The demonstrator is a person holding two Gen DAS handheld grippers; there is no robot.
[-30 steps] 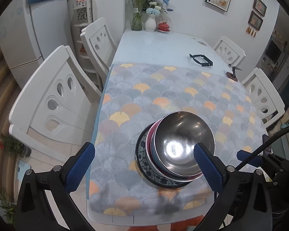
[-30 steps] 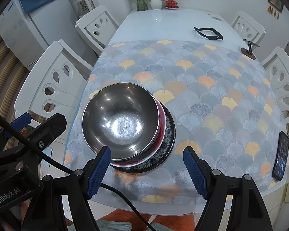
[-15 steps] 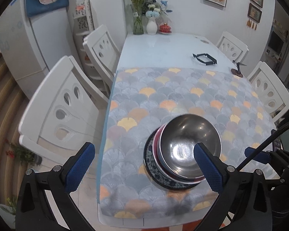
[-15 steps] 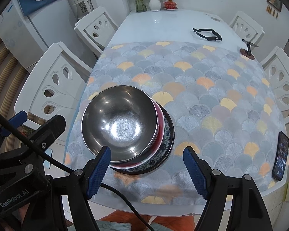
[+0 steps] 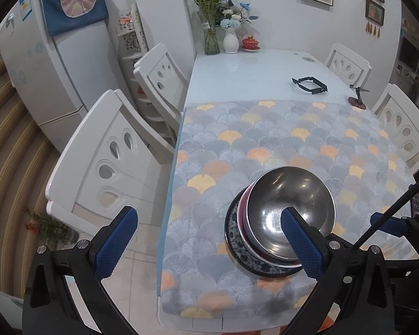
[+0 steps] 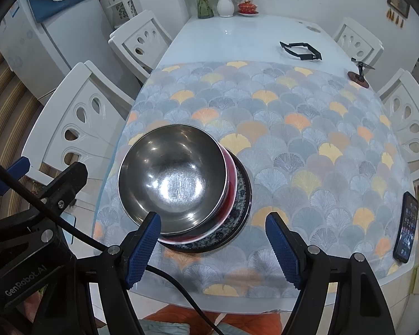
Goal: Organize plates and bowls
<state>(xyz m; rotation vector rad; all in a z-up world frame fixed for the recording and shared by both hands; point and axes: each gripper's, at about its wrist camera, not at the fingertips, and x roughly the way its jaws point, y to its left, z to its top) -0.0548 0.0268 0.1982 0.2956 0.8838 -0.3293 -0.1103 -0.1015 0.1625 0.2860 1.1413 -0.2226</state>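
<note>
glossy metal bowl [image 6: 171, 174], matt patterned cloth [image 6: 293, 128], glossy white table [image 6: 237, 33]

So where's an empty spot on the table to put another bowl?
The patterned mat is bare between the steel bowl stack and the phone. The white tabletop is clear between the vases and the black frame. The near left corner, around the stack, is crowded.

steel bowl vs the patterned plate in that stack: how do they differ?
The steel bowl is deep, plain and shiny, sitting on top of the stack; the patterned plate is flat, dark with blue-and-white decoration, lying at the bottom on the tablecloth. The plate's rim reaches out wider. Both are round.
</note>
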